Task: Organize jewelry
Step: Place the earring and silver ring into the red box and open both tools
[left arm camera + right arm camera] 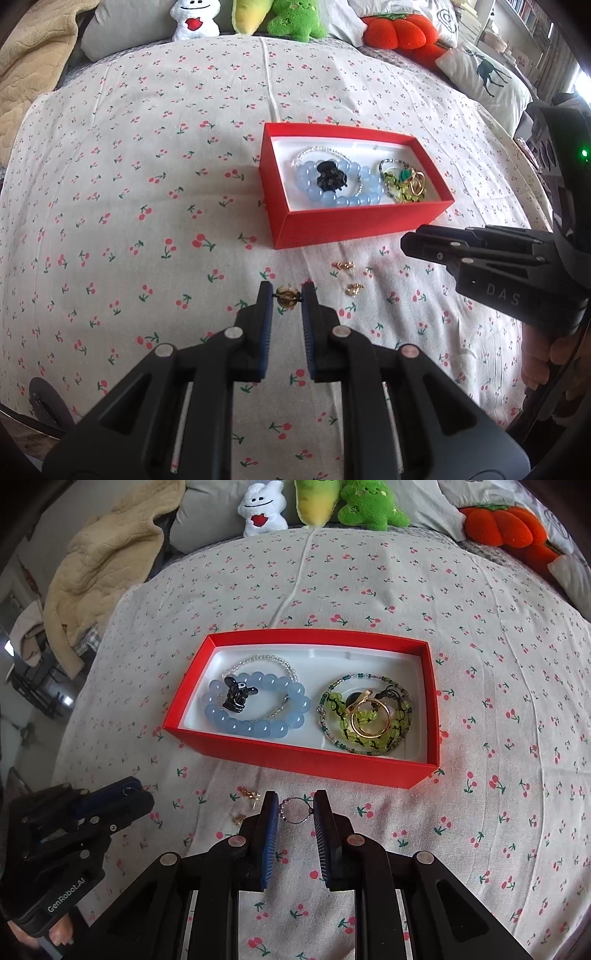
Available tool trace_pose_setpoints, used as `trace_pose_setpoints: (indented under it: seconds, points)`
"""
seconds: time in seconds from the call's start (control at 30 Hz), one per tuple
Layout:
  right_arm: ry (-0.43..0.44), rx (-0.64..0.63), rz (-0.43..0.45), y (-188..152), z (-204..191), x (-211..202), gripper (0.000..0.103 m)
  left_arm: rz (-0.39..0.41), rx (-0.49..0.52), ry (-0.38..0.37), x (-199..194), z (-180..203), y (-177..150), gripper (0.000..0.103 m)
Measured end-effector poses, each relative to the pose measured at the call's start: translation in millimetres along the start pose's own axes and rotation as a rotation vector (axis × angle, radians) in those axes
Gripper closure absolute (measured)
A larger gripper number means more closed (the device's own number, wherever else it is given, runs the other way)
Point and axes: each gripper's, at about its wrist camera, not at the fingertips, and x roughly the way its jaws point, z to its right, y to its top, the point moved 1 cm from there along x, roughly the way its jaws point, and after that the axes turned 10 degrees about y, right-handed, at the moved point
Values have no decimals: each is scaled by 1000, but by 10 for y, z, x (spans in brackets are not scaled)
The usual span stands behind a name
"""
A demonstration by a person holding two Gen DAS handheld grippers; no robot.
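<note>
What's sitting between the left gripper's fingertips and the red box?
In the left wrist view, only bare cherry-print sheet lies between the left gripper, closed around a small gold piece, and the red box.

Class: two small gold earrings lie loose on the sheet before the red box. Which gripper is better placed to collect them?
Neither is free. Left gripper grips a gold ring; right gripper holds a beaded ring. Earrings lie nearer the left.

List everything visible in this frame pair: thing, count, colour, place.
box: 1, red, white-lined, on bedspread
bead bracelet: 1, pale blue, box left side
charm: 1, black, on the blue beads
green bracelets: tangle, green, box right side
gold rings: apparently 2, on the green tangle
earrings: 2, gold, bedspread before box
gold piece: 1, between left gripper fingers
beaded ring: 1, dark, between right gripper fingers
plush toys: several, far edge
</note>
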Motion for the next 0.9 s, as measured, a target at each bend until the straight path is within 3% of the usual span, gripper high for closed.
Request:
trace_pose_setpoints:
  seconds: [0.47, 0.7, 0.9]
  points:
    - [17, 44, 138, 295, 299, -373, 83, 108, -66, -37, -17, 159, 437, 86]
    - [48, 75, 162, 463, 498, -333, 83, 118, -61, -76, 78, 375, 743, 86]
    - [59, 82, 154, 502, 609, -253, 83, 72, -59, -75, 324, 423, 919, 86]
